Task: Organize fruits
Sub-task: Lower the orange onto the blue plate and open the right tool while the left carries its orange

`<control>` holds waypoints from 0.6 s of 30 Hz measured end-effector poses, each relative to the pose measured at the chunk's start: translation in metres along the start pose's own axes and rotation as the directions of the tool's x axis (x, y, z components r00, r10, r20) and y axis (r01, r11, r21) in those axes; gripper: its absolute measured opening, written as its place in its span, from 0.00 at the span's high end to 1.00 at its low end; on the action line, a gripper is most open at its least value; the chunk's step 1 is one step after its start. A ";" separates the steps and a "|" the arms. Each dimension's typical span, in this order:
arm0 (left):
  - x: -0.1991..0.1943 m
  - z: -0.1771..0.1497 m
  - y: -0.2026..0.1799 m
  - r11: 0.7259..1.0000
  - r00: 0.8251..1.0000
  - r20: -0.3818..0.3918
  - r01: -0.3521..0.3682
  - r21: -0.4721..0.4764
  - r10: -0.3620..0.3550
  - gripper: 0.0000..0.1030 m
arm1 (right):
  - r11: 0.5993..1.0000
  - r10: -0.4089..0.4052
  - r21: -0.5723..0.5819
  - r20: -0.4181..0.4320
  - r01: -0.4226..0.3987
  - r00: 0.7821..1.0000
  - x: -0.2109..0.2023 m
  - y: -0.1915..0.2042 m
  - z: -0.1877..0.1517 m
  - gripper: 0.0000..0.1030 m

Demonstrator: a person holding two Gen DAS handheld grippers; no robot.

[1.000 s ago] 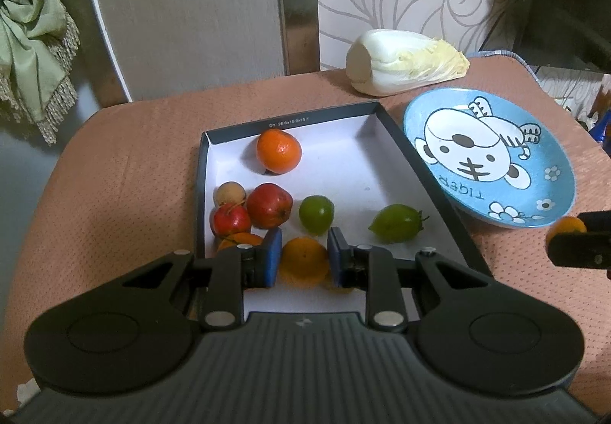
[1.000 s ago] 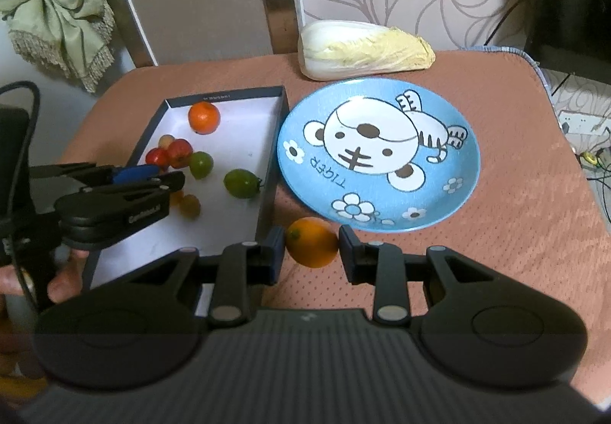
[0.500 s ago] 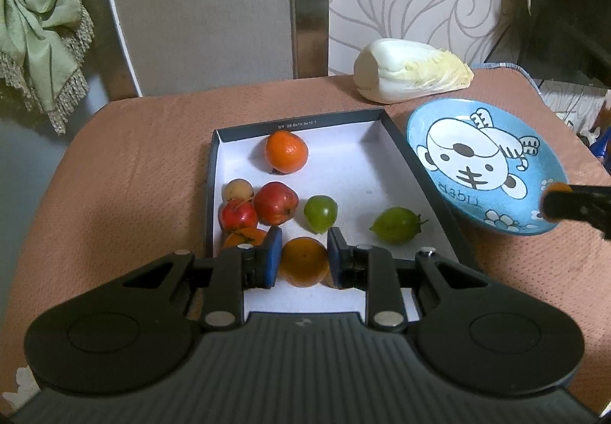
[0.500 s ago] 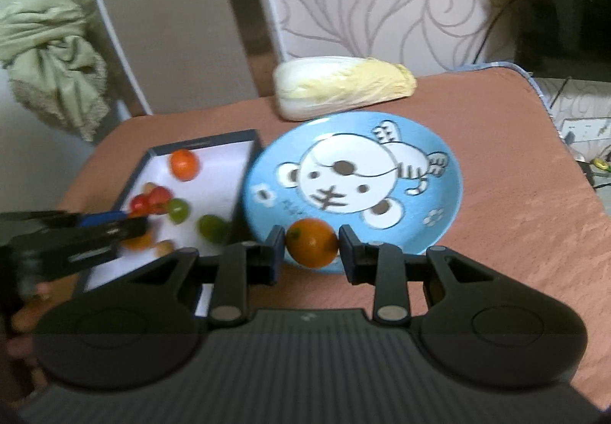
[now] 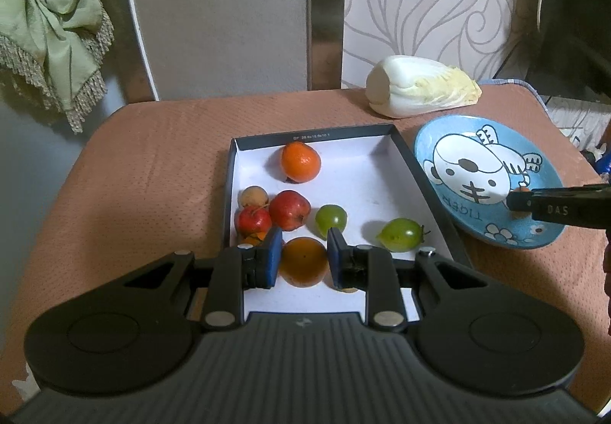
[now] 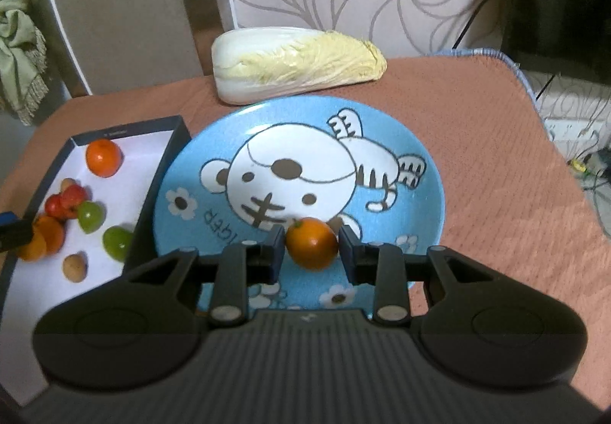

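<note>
Your right gripper (image 6: 311, 250) grips an orange (image 6: 312, 242) over the blue plate (image 6: 412, 141), which looks otherwise bare; your left gripper (image 5: 304, 261) pinches another orange (image 5: 303, 260) inside the box (image 5: 404, 157), where seven or so fruits remain unsorted.

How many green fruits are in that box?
2: a round green one mid-box, just beyond the left gripper, and a stemmed green one near the box's plate-side wall. Others may be hidden.
</note>
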State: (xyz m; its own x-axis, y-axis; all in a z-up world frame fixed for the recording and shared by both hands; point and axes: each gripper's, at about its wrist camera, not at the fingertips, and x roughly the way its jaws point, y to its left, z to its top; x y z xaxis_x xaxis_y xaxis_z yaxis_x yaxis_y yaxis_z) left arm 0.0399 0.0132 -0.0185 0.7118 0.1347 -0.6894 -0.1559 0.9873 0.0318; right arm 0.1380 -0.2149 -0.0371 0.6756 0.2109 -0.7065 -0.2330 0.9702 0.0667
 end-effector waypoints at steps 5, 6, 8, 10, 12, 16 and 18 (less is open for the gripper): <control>0.001 0.000 -0.001 1.000 1.000 -0.005 0.002 -0.008 -0.002 0.71 | 1.000 -0.006 -0.018 0.047 0.007 0.999 -0.006 0.003 0.004 0.57; 0.002 0.001 -0.001 1.000 1.000 -0.005 0.003 -0.009 -0.003 0.71 | 1.000 -0.003 -0.020 0.058 0.004 0.998 -0.009 0.003 0.004 0.57; 0.003 0.001 -0.001 1.000 1.000 -0.004 0.006 -0.012 -0.006 0.71 | 1.000 0.008 -0.021 0.070 -0.006 0.998 -0.017 0.003 0.006 0.57; 0.003 0.003 -0.001 1.000 1.000 -0.002 0.008 -0.012 -0.008 0.71 | 0.999 0.019 -0.027 0.071 -0.018 0.997 -0.025 0.005 0.006 0.57; 0.004 0.005 -0.003 1.000 1.000 0.000 0.014 -0.009 -0.014 0.71 | 0.999 0.034 -0.035 0.062 -0.032 0.998 -0.034 0.009 0.005 0.57; 0.005 0.011 -0.007 1.000 1.000 0.006 0.029 -0.001 -0.029 0.71 | 0.995 0.092 -0.055 0.059 -0.088 0.994 -0.056 0.020 -0.001 0.57; 0.005 0.016 -0.011 0.999 0.999 0.010 0.040 0.006 -0.040 0.71 | 0.992 0.108 -0.066 0.052 -0.105 0.993 -0.066 0.025 -0.005 0.57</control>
State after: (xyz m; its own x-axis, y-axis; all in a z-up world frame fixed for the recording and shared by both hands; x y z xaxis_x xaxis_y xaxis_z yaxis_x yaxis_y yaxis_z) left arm 0.0562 0.0045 -0.0110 0.7240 0.0955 -0.6831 -0.1227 0.9924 0.0087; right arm 0.0842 -0.2049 0.0074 0.6819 0.3204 -0.6575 -0.3479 0.9328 0.0937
